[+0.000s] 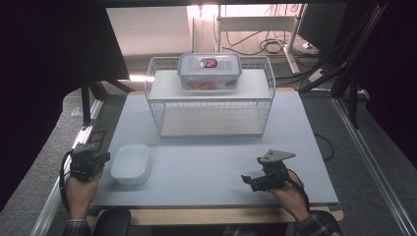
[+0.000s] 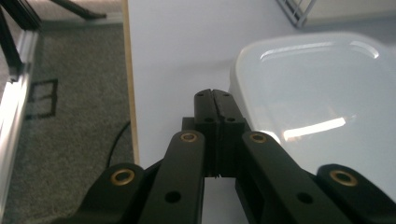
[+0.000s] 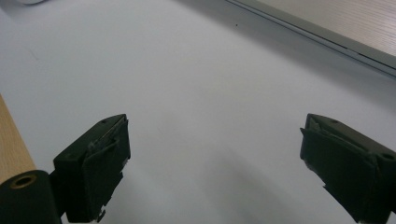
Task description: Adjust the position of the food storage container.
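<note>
Now left claw [image 2: 213, 93] sits pinched closed, empty, just beside white container [image 1: 131, 163] (lid on); right claw [image 3: 215, 163] spread wide over bench [image 1: 211, 167].

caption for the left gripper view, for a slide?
Left gripper, jaws shut and empty, beside the translucent plastic container near the edge of the white table.
</note>
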`<state>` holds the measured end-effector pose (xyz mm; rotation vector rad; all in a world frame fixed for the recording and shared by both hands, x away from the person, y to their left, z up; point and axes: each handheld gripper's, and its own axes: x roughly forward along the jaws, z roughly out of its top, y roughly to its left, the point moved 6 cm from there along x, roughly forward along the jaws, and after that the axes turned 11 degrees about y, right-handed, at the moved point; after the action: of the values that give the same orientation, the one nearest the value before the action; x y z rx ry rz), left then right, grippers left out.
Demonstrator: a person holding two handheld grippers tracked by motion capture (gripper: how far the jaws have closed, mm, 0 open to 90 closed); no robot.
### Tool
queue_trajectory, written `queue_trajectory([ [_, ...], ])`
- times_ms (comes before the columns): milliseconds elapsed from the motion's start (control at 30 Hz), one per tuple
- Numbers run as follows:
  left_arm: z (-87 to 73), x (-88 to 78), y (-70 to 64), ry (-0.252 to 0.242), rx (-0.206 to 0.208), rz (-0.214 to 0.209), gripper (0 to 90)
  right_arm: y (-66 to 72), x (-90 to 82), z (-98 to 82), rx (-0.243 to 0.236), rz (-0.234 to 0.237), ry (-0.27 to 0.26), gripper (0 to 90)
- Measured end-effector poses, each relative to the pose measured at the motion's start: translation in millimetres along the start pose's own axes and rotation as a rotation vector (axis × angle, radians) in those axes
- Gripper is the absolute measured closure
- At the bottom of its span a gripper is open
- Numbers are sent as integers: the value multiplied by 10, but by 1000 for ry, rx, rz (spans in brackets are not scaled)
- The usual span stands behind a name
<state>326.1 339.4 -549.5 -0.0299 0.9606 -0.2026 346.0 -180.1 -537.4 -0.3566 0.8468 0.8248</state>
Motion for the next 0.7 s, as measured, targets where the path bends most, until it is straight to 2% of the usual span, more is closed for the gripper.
queue_trajectory([
  [100,-18,55,-39,24,4,-30,900,-1,3,-1,1,1,0,88],
  [133,-18,63,-54,29,6,-21,900,-1,4,-2,1,2,1,88],
  [333,-3,92,-180,37,18,-64,900,3,9,-4,-4,1,5,88],
  [467,32,136,-367,46,48,-112,900,8,11,-7,-7,2,9,88],
  [567,55,172,-524,59,82,-131,900,6,12,-6,-6,2,8,89],
  [700,18,249,-709,109,123,-175,900,4,9,-8,-4,2,9,89],
])
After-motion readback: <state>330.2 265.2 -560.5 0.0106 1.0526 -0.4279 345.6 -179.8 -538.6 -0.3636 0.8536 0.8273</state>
